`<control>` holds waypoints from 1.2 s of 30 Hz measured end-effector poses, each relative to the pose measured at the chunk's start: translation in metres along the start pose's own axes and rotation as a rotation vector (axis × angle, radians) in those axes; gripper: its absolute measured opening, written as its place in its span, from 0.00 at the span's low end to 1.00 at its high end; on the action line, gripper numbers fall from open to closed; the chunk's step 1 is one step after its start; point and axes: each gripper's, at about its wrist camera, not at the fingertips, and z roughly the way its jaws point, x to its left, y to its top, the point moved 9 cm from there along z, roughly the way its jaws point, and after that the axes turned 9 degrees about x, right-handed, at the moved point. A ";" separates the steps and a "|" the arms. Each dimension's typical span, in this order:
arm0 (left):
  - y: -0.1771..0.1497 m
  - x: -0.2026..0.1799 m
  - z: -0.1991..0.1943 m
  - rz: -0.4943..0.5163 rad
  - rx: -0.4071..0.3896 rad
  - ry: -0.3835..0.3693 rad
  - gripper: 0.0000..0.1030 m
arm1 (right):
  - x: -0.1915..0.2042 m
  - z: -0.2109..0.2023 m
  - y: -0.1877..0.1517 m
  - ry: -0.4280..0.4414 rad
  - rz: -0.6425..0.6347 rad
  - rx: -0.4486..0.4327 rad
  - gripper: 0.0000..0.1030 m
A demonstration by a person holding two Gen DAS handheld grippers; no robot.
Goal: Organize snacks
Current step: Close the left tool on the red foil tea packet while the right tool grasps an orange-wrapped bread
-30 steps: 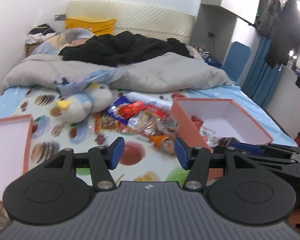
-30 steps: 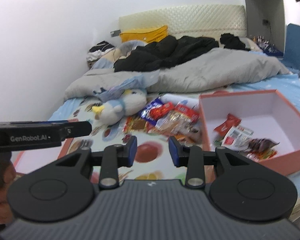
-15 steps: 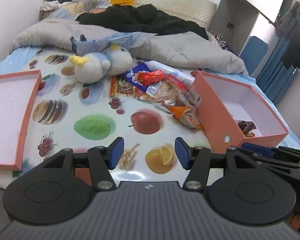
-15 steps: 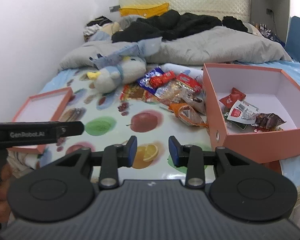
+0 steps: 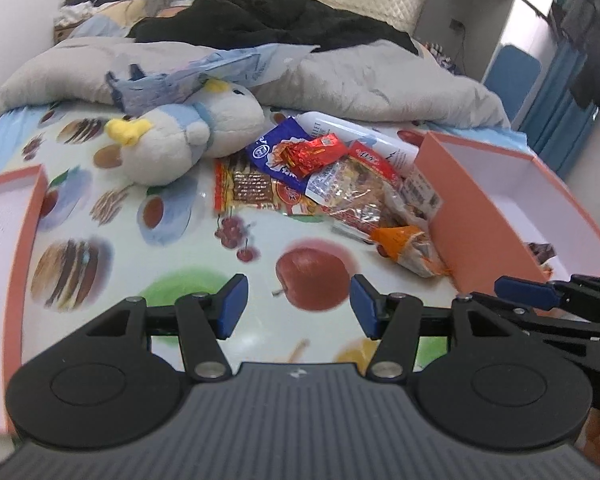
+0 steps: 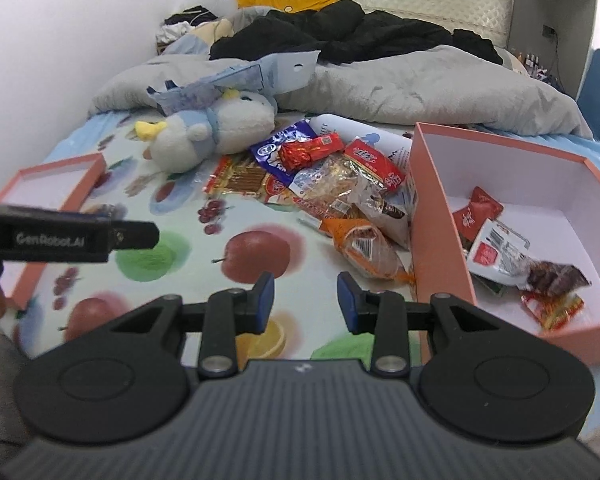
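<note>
A pile of snack packets (image 5: 332, 176) lies on the fruit-print sheet (image 5: 180, 248) beside an open pink box (image 5: 480, 220); the pile (image 6: 332, 184) and box (image 6: 436, 216) also show in the right wrist view. Several packets (image 6: 512, 252) lie inside the box. An orange-ended packet (image 6: 364, 248) lies nearest me, against the box wall. My left gripper (image 5: 296, 312) is open and empty, above the sheet short of the pile. My right gripper (image 6: 305, 300) is open and empty, just short of the orange packet.
A pink box lid (image 5: 8, 216) lies at the left edge of the bed. A plush bird (image 5: 180, 136) lies behind the pile, left. A grey duvet (image 5: 360, 76) and black clothes (image 5: 268, 20) cover the far half. The left gripper's body (image 6: 60, 236) crosses the right view.
Both grippers have moved forward and down over the bed toward the snack pile, which looms larger. Both stay open and empty.
</note>
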 end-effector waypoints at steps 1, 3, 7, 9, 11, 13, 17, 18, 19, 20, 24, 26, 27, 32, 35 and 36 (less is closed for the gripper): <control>0.005 0.001 0.010 0.018 0.005 0.006 0.60 | -0.001 0.008 0.001 -0.005 -0.002 0.005 0.37; 0.016 0.002 0.030 0.058 0.011 0.016 0.60 | -0.003 0.024 0.003 -0.010 0.010 0.019 0.37; 0.033 0.002 0.069 0.138 0.028 0.047 0.60 | -0.002 0.049 0.005 0.012 0.006 0.026 0.46; 0.041 0.001 0.087 0.180 0.032 0.054 0.60 | -0.004 0.057 0.007 -0.020 -0.020 0.014 0.46; 0.048 -0.003 0.104 0.230 0.031 0.059 0.60 | -0.008 0.066 0.011 -0.044 -0.032 0.010 0.47; 0.054 -0.005 0.120 0.280 0.033 0.067 0.61 | -0.012 0.075 0.015 -0.065 -0.047 0.005 0.52; 0.065 -0.008 0.146 0.352 0.035 0.089 0.69 | -0.017 0.094 0.023 -0.099 -0.059 0.011 0.66; 0.070 -0.009 0.154 0.369 0.025 0.098 0.71 | -0.018 0.100 0.025 -0.098 -0.061 0.016 0.66; 0.073 -0.009 0.158 0.384 0.022 0.109 0.74 | -0.018 0.104 0.028 -0.100 -0.068 0.020 0.66; 0.079 -0.010 0.166 0.409 0.019 0.124 0.74 | -0.018 0.108 0.030 -0.101 -0.075 0.025 0.66; 0.103 -0.015 0.189 0.485 -0.015 0.153 0.76 | -0.020 0.122 0.041 -0.141 -0.138 0.035 0.66; 0.112 -0.020 0.198 0.510 -0.026 0.139 0.76 | -0.023 0.129 0.045 -0.154 -0.159 0.043 0.66; 0.117 -0.023 0.202 0.537 -0.041 0.140 0.76 | -0.024 0.131 0.045 -0.158 -0.164 0.047 0.66; 0.134 -0.035 0.222 0.637 -0.082 0.160 0.76 | -0.024 0.146 0.043 -0.179 -0.210 0.093 0.66; 0.145 -0.036 0.231 0.637 -0.097 0.140 0.76 | -0.025 0.151 0.043 -0.217 -0.238 0.104 0.66; 0.147 -0.037 0.235 0.637 -0.094 0.131 0.76 | -0.026 0.152 0.042 -0.231 -0.247 0.106 0.66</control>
